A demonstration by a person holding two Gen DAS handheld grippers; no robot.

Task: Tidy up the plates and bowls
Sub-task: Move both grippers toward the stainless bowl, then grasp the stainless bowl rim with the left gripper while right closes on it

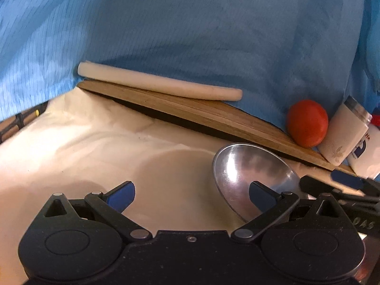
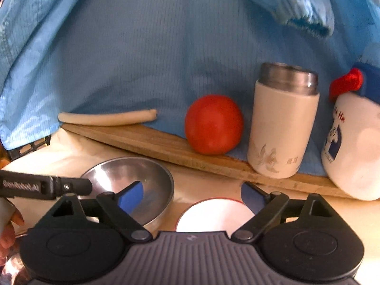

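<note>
A shiny metal bowl (image 1: pixel 251 178) sits on the cream table cover; it also shows in the right wrist view (image 2: pixel 133 178). My left gripper (image 1: pixel 191 196) is open and empty, its right finger over the bowl's inside. A white bowl with a red rim (image 2: pixel 213 213) sits right of the metal bowl. My right gripper (image 2: pixel 193 196) is open and empty above it, its left finger over the metal bowl. The left gripper's body (image 2: pixel 45 186) shows at the left of the right wrist view, and the right gripper's finger (image 1: pixel 346 180) at the right of the left wrist view.
A wooden board (image 2: pixel 166 147) lies behind the bowls with a white slab (image 2: pixel 106 117) at its far side. A red tomato (image 2: pixel 213 124), a cream tumbler (image 2: pixel 282 123) and a white plush toy (image 2: pixel 353 142) stand at the board. A blue-clad person (image 2: pixel 166 47) fills the background.
</note>
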